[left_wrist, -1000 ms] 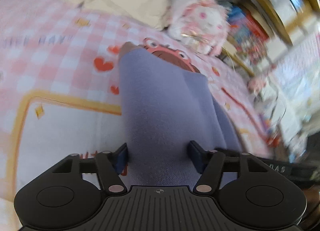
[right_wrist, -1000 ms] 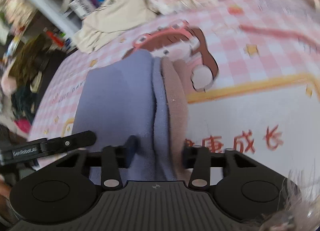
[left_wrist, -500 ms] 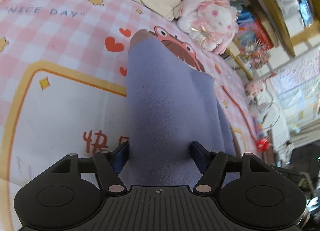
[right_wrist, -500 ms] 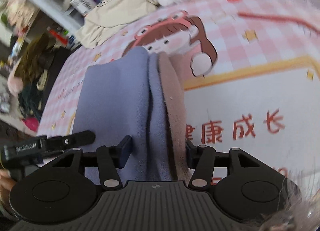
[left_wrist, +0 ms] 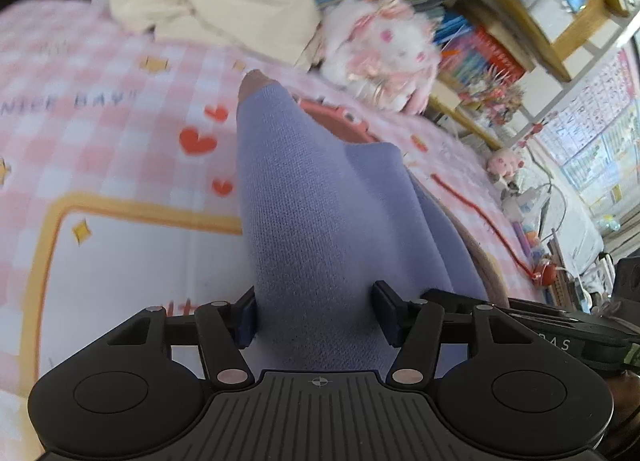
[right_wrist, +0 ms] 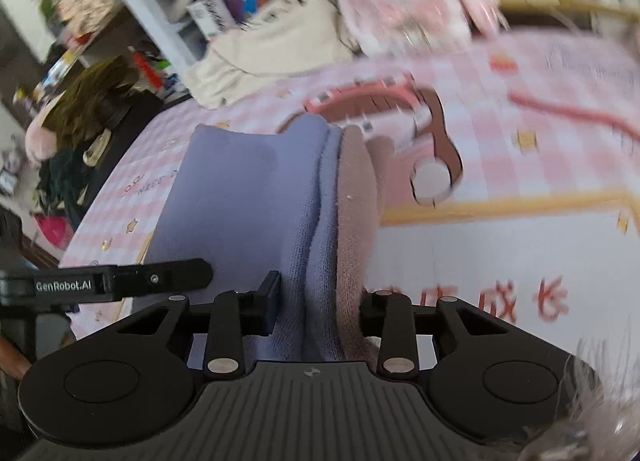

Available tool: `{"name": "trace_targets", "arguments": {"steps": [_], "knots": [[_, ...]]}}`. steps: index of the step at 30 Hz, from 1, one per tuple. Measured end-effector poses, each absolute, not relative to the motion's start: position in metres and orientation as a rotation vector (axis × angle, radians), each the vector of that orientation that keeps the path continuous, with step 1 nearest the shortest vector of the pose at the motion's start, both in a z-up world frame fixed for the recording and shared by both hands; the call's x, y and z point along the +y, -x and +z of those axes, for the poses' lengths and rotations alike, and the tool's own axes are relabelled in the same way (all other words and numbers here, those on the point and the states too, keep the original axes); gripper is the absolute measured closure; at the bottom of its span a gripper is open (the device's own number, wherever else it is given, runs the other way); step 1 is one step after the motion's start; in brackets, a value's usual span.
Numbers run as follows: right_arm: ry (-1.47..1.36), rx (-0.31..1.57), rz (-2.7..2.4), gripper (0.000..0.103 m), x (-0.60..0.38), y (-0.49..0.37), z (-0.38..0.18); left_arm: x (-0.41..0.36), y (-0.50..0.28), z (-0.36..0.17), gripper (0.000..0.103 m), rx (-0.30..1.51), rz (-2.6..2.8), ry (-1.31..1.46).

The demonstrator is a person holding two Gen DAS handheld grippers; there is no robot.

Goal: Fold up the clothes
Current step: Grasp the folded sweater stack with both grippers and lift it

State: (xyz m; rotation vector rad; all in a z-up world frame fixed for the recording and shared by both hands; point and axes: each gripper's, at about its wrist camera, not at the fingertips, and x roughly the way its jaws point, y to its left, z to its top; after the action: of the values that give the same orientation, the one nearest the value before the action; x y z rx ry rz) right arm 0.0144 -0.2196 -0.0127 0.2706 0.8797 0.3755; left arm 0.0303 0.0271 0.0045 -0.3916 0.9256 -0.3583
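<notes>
A lavender garment (left_wrist: 312,221) with a brownish-pink lining hangs lifted over the pink checked bedspread (left_wrist: 120,133). My left gripper (left_wrist: 316,317) is shut on one end of it, the cloth bunched thick between the fingers. My right gripper (right_wrist: 316,301) is shut on the other end, where the lavender layers and the brownish lining (right_wrist: 356,213) fold together. The garment (right_wrist: 248,197) stretches between both grippers. In the right wrist view the left gripper's side arm (right_wrist: 120,281) shows at the left.
A cream garment (left_wrist: 224,9) lies crumpled at the bed's far edge beside a pink plush toy (left_wrist: 384,49). Bookshelves (left_wrist: 480,21) crowded with books stand behind. A red cord (left_wrist: 480,221) runs across the bedspread. Dark bags (right_wrist: 80,133) sit off the bed's left side.
Both grippers have risen and tilted back, keeping hold of the lavender garment; the shelves and plush toy now fill more of both views. The grip is unchanged.
</notes>
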Motion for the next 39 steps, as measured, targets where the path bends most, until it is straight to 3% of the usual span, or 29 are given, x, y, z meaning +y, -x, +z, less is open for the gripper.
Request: {"name": "trace_targets", "arguments": {"steps": [14,39], "knots": [[-0.233,0.815,0.424,0.072,-0.21,-0.05,0.0,0.039,-0.058,0.023,0.045,0.861,-0.344,0.376],[-0.292,0.833,0.353,0.071,-0.185,-0.179,-0.017,0.064,-0.189,0.009,0.044,0.878,-0.32,0.311]]}}
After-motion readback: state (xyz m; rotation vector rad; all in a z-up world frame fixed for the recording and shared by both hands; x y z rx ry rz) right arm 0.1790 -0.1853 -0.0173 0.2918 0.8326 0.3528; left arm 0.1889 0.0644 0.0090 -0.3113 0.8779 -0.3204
